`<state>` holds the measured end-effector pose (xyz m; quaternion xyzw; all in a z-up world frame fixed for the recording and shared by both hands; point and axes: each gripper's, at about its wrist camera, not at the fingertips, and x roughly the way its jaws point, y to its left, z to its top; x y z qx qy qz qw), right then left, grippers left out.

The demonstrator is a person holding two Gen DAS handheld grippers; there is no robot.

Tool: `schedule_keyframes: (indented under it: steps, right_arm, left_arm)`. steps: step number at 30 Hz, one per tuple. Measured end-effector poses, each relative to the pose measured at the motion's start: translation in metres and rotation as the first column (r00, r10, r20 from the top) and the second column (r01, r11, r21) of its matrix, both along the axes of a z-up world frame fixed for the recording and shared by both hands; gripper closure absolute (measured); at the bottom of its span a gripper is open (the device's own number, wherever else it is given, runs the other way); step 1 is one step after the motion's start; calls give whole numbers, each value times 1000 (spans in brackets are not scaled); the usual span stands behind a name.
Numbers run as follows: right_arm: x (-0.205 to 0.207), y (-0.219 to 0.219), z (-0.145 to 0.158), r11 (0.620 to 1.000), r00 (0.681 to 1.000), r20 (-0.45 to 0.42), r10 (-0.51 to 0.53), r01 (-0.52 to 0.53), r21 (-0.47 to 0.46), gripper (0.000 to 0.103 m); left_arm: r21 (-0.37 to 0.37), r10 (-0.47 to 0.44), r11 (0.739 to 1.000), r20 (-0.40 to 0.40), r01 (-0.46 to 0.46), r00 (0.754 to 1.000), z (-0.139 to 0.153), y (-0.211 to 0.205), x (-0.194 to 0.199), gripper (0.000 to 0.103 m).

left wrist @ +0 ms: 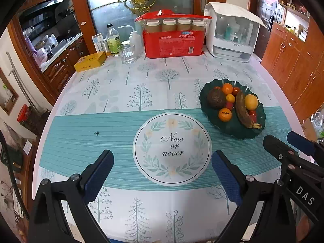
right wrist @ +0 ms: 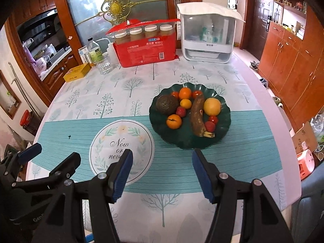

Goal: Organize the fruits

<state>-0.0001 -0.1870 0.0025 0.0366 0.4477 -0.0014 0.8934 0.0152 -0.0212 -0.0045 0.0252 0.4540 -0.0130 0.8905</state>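
A dark green scalloped plate (right wrist: 182,143) (left wrist: 243,135) on the tree-print tablecloth holds all the fruit. On it lie a browned banana (right wrist: 199,115), a dark round fruit (right wrist: 167,104), two oranges (right wrist: 174,121), a yellow fruit (right wrist: 212,106), strawberries and cherry tomatoes. My right gripper (right wrist: 162,151) stands open just short of the plate's near rim, with nothing between its blue pads. My left gripper (left wrist: 162,155) is wide open over the round "Now or never" print (left wrist: 172,147), left of the plate, and holds nothing. Each gripper shows at the edge of the other's view.
At the back of the table stand a red pack of paper cups (left wrist: 174,42), a white appliance (left wrist: 232,32), a drinking glass (left wrist: 127,53), bottles (left wrist: 113,40) and a yellow box (left wrist: 90,61). Wooden cabinets (right wrist: 283,60) line the right; the table edge curves round on both sides.
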Motion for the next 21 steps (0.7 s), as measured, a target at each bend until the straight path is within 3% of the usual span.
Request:
schedule_keyframes:
  steps: [21]
  right_arm:
    - [-2, 11, -5, 1000, 1000, -27, 1, -1, 10, 42]
  left_arm:
    - [-2, 17, 1000, -24, -18, 1000, -4, 13, -5, 6]
